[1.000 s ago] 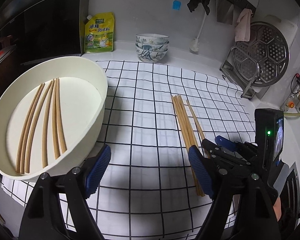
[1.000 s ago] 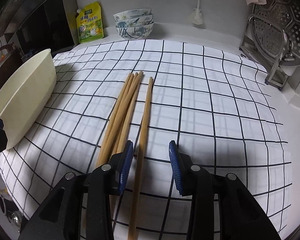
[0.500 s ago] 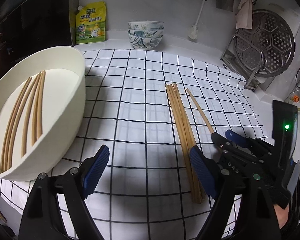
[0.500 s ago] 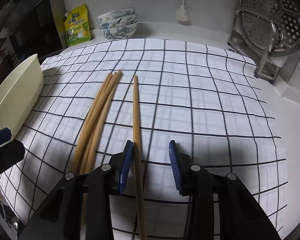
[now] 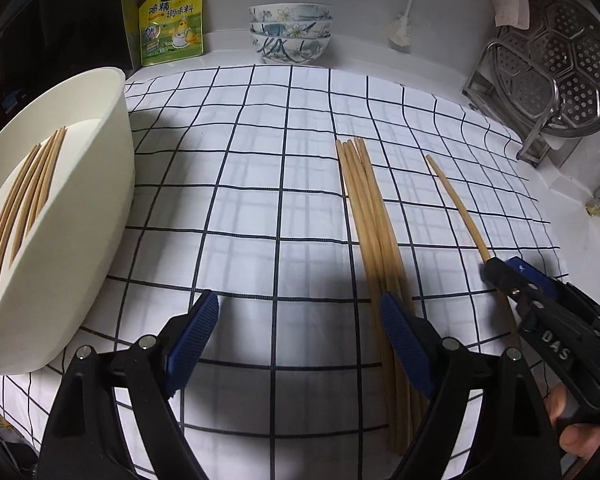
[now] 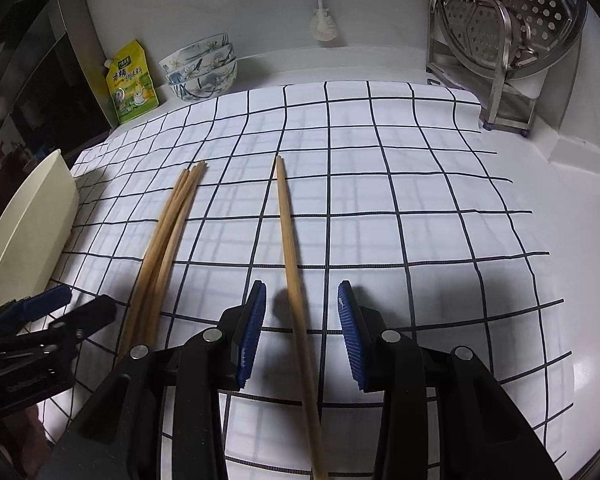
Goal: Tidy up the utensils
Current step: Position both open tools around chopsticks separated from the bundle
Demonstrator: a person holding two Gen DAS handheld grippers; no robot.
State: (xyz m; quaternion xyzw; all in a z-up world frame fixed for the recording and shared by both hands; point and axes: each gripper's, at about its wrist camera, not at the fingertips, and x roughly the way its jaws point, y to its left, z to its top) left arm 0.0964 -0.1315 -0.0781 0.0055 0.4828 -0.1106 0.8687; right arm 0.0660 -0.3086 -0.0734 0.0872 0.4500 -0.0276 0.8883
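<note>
A bundle of several wooden chopsticks [image 5: 370,220] [image 6: 172,232] lies on the checked cloth [image 5: 260,184]. One single chopstick [image 5: 456,204] [image 6: 288,232] lies apart to its right. My right gripper [image 6: 302,320] [image 5: 510,272] straddles that single chopstick low over the cloth, and its blue pads [image 6: 254,328] stand clear of the stick on both sides. My left gripper [image 5: 300,332] [image 6: 56,304] is open wide over bare cloth, with its right finger [image 5: 400,340] beside the bundle. The cream tub [image 5: 100,216] [image 6: 32,232] at the left holds several more chopsticks [image 5: 24,200].
Stacked patterned bowls [image 5: 290,32] and a yellow pouch [image 5: 172,20] stand by the back wall. A metal rack with a perforated steamer plate [image 5: 556,64] fills the back right corner. A white brush [image 6: 324,28] hangs on the wall. Bare counter lies right of the cloth.
My right gripper shifted so the single chopstick is now centred between its jaws, and that stick lies farther from the bundle. My left gripper came lower and nearer the bundle.
</note>
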